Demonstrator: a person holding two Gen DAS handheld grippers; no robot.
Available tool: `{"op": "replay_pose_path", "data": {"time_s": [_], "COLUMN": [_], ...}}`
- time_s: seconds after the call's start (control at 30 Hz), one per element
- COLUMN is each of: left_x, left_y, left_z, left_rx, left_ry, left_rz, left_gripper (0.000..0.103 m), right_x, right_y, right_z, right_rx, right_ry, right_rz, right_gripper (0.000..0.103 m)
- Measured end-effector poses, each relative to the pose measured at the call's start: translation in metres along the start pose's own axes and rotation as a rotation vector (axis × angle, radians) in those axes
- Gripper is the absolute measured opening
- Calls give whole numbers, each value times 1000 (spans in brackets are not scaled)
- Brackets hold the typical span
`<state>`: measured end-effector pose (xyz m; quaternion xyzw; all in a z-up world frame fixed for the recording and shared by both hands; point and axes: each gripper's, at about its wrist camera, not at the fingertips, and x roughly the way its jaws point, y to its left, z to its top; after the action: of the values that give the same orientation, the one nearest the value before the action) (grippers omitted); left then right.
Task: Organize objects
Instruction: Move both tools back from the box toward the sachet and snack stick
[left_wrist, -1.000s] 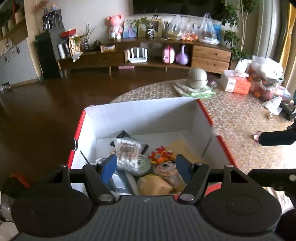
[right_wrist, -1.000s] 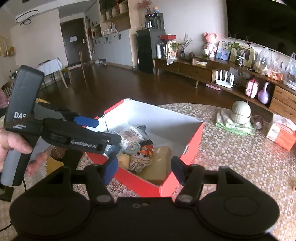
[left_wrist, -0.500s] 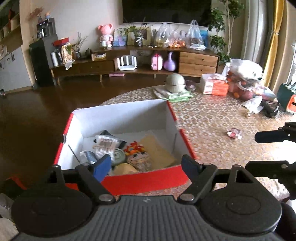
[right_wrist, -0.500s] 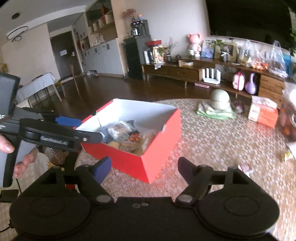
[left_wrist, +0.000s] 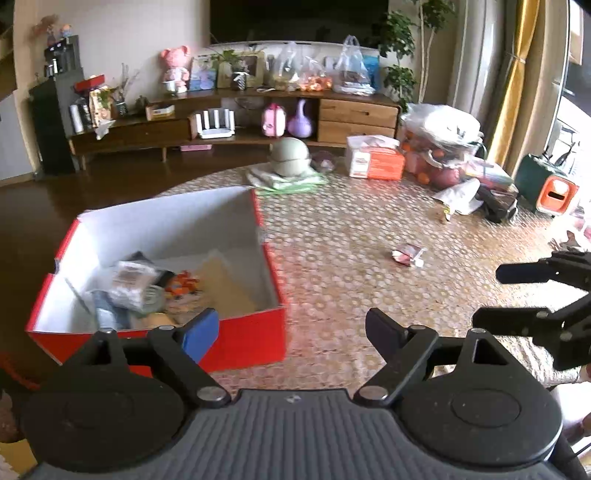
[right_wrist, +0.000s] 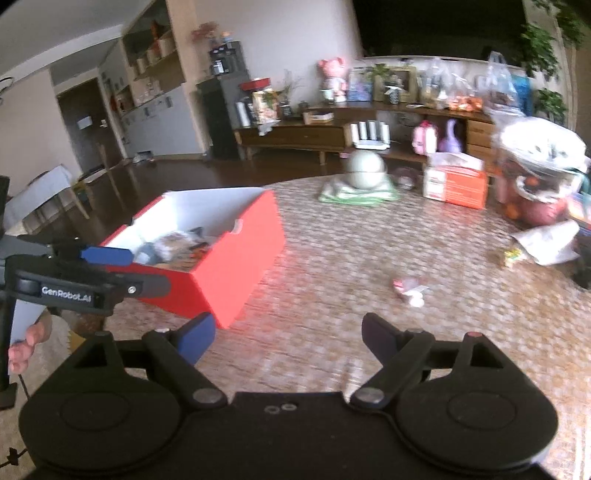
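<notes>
With both grippers' jaws opening on nothing, the small red packet (left_wrist: 407, 255) (lying flat on the tabletop (left_wrist: 351, 236)) could be skidded away rather than pinched.

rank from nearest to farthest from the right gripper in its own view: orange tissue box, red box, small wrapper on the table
1. Red box, just ahead on the left.
2. Small wrapper, mid-table, right of centre.
3. Orange tissue box, at the far edge, right.

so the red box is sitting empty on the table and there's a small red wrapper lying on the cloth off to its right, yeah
Not quite: the red box is not empty. The left wrist view shows packets and other small items piled on its floor. The rest holds: the box sits on the table, and the small red wrapper lies on the patterned cloth to its right.
</notes>
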<state>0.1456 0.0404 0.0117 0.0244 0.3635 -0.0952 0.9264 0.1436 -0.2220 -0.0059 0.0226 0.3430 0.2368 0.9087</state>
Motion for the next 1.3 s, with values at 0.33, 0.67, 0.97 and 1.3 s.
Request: {"op": "replay_pose_path", "data": {"time_s": [0.33,0.67,0.97,1.3], "left_x": [46,98,154,215], "left_y": [-59,-117,-146,-153], "left_z": [6,19,30,39], "left_rx": [16,112,181,173], "left_ry": [2,-28,-1,61], "left_rz": [-52,-87,-147,-169], "left_gripper": [103,103,103,103], "right_x": [-14,-4,35,103], "right_y": [-78,-151,-202,-250], "right_z": [-12,-6,18,54], "right_rx": [55,107,113,236], "right_ry": [17,35,51,51], "right_rz": [-134,-226,-278,-324], "right_gripper": [87,87,87,87]}}
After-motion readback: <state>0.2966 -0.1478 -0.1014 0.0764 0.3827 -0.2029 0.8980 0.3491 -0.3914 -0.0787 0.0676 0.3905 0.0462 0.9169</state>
